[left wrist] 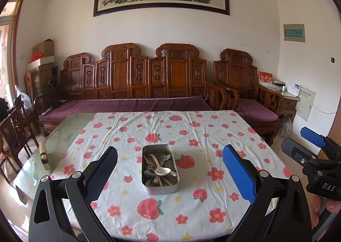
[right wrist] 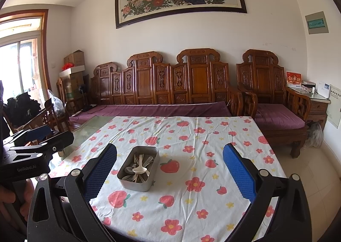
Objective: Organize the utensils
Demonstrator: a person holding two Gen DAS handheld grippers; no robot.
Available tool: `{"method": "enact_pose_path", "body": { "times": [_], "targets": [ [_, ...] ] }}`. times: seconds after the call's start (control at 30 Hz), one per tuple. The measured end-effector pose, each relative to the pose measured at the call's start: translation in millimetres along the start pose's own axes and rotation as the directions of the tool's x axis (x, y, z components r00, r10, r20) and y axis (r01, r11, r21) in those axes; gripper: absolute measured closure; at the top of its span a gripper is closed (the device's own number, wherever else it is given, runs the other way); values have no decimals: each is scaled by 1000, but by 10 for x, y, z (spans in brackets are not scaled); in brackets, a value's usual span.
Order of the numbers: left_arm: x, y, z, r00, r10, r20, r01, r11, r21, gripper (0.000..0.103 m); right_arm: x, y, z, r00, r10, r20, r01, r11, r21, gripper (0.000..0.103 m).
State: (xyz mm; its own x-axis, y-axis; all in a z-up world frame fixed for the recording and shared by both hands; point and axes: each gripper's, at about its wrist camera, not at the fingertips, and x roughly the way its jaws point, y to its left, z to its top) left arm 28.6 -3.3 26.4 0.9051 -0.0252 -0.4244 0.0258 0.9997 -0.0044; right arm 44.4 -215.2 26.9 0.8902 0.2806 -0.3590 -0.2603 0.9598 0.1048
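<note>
Flanking tin (left wrist: pixel 160 188), claws (left wrist: pixel 170 169) wide.

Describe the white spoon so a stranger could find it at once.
Start at the table under the flowered cloth. Near its middle stands a rectangular metal tin full of cutlery. The white spoon lies on top of the heap, bowl up; it is pale and matte, while the spoons and forks beneath it are shiny grey metal.

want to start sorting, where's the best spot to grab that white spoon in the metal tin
Grip the white plastic spoon by its handle, just behind the bowl, coming straight down from above. It lies on top of the metal cutlery in the rectangular metal tin, and the tin walls block any sideways approach.
</note>
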Motion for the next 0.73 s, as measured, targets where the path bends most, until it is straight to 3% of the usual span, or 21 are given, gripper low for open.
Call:
{"method": "enact_pose_path", "body": {
  "times": [0.73],
  "targets": [
    [-30,-32,20,1000,-1,3,1,1000,-2,8,-12,4,1,1000,0,3,0,1000,2,3]
  ]
}}
